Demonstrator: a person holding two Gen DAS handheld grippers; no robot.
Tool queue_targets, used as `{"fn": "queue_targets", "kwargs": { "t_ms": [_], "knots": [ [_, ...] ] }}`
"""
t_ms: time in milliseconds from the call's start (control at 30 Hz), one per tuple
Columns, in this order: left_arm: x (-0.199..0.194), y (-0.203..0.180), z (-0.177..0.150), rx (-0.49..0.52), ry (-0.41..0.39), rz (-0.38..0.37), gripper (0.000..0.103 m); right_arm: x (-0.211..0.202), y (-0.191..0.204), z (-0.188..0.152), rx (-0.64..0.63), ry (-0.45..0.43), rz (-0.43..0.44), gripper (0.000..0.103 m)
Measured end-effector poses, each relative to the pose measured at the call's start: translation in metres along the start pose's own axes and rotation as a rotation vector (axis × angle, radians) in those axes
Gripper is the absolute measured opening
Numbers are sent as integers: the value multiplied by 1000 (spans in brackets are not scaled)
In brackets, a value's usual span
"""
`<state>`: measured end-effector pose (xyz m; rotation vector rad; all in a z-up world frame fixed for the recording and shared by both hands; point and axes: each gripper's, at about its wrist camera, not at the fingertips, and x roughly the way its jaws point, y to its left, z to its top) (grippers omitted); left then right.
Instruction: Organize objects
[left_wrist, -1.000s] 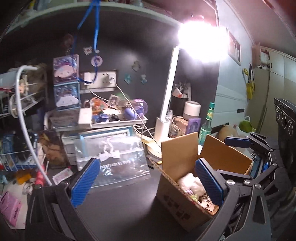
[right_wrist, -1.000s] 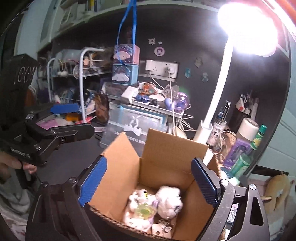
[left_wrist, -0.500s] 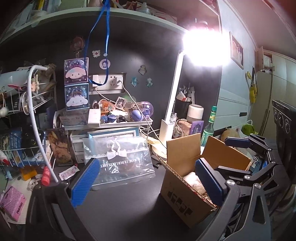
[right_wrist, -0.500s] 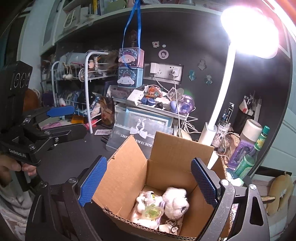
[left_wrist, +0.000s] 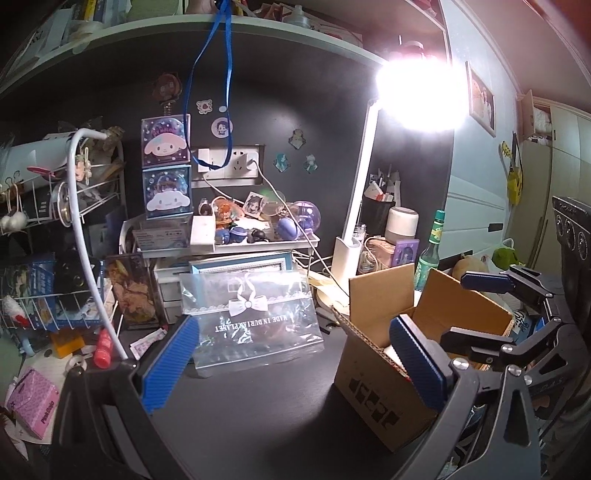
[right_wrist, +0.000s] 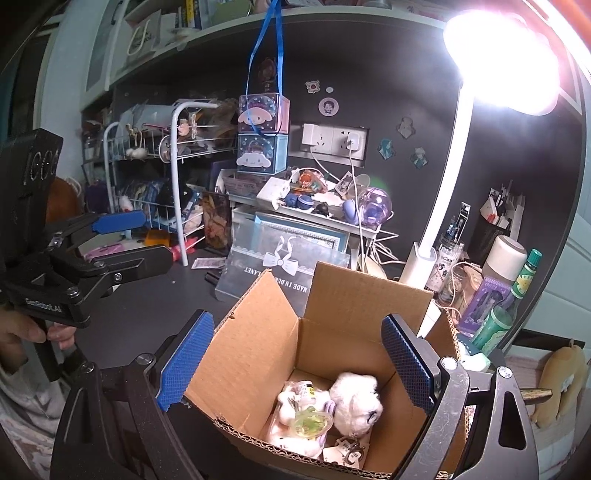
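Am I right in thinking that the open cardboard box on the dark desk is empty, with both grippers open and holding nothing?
Not quite: the cardboard box is not empty. The right wrist view shows a white plush toy and small packaged items lying on its bottom. The rest stands: the box is open on the dark desk, and the left gripper and right gripper are open, holding nothing.

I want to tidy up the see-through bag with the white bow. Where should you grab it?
Grip the top edge of the clear bag, near the white bow, coming from the front and slightly above. It stands leaning back against the blue frame, so that thin top edge is free, while its bottom sits on the desk. The left gripper, jaws open, faces it.
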<state>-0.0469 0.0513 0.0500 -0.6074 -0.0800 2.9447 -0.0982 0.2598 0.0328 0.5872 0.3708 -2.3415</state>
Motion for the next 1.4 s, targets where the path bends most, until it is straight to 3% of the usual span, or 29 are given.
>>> {"fn": "queue_targets", "kwargs": {
  "t_ms": [500,1400],
  "knots": [
    [4,5,-4,-6,16,35,102,2,1,-1,12,6,9,92],
    [8,8,-4,-15,25,29,102,4,3,-3,32,23,11,92]
  ]
}}
